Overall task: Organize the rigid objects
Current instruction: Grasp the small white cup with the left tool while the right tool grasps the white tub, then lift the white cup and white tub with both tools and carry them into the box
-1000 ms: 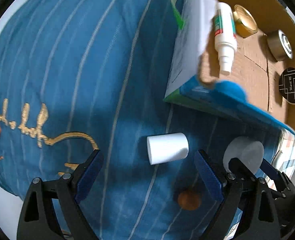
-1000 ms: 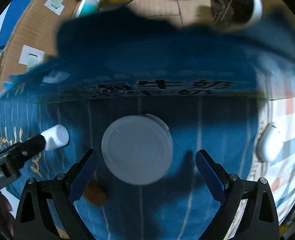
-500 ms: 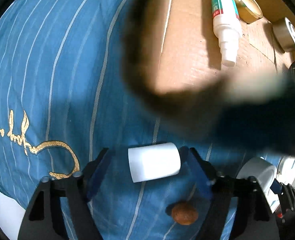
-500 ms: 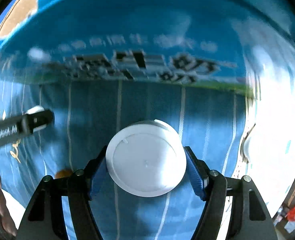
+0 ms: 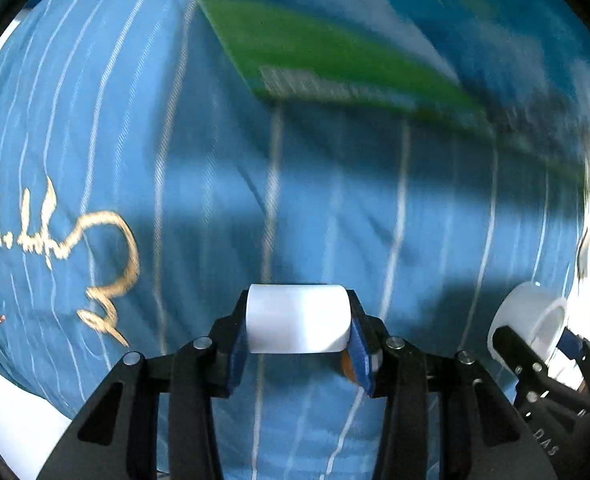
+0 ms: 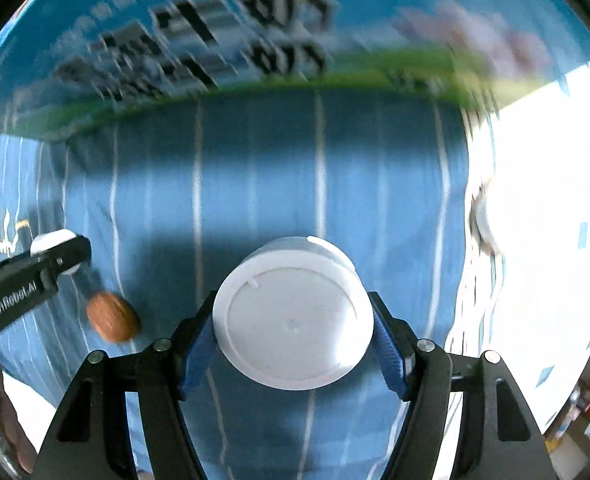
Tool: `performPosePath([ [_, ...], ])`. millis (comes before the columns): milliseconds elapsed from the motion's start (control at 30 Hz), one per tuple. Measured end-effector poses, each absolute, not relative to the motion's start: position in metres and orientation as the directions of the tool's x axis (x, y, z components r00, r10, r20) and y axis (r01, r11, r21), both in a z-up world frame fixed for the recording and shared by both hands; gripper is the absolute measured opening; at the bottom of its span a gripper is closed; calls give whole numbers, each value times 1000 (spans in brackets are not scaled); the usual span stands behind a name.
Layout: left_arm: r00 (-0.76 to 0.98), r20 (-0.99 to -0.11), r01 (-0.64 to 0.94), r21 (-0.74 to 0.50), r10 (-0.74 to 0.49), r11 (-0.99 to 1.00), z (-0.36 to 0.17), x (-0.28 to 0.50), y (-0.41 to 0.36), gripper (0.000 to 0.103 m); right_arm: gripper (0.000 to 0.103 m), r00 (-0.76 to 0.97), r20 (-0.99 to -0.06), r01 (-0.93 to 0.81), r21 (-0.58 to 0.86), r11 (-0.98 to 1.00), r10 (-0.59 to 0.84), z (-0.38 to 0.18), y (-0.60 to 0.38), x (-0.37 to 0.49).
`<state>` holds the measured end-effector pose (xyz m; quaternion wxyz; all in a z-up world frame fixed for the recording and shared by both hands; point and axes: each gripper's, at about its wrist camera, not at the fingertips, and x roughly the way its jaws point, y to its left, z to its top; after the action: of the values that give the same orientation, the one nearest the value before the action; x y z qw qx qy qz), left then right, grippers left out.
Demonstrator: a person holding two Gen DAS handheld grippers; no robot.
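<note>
My left gripper (image 5: 297, 330) is shut on a small white cylinder (image 5: 298, 319), held sideways between the blue pads over a blue striped cloth (image 5: 175, 184). My right gripper (image 6: 294, 340) is shut on a white round jar (image 6: 293, 320), lid toward the camera. The jar and the right gripper also show at the lower right of the left wrist view (image 5: 527, 324). The left gripper with the cylinder shows at the left of the right wrist view (image 6: 53, 248). A blue and green carton box (image 6: 215, 40) with black lettering stands blurred close ahead; it also shows in the left wrist view (image 5: 355, 48).
A brown nut (image 6: 112, 318) lies on the cloth between the two grippers. A white object (image 6: 483, 216) lies at the cloth's right edge, beside a bright patterned surface. Gold embroidery (image 5: 103, 248) marks the cloth at left.
Both grippers closed on their objects, the left on the cylinder, the right on the jar. Both have moved toward the carton, which now fills the top of both views and hides the box interior.
</note>
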<state>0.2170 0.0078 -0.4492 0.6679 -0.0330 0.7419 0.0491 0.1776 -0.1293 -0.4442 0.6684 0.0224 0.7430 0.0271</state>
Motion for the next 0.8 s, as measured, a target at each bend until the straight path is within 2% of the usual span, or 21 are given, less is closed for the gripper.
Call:
performPosePath([
  [267,-103,-995,-114,30,18,993,-457,202,-6,40,72,-133,-989,11,60,998,61,-461,-123,177],
  [433,-90,-996,-130,26,14,991,-455,201,16,40,71,-122,-992,-10,39,999,38,-469,-120,178],
  [800,-19,-1000,-109,11,9,994,-409,185,14,40,70,-88,-996,-54,26,998,21,-449,-114,157],
])
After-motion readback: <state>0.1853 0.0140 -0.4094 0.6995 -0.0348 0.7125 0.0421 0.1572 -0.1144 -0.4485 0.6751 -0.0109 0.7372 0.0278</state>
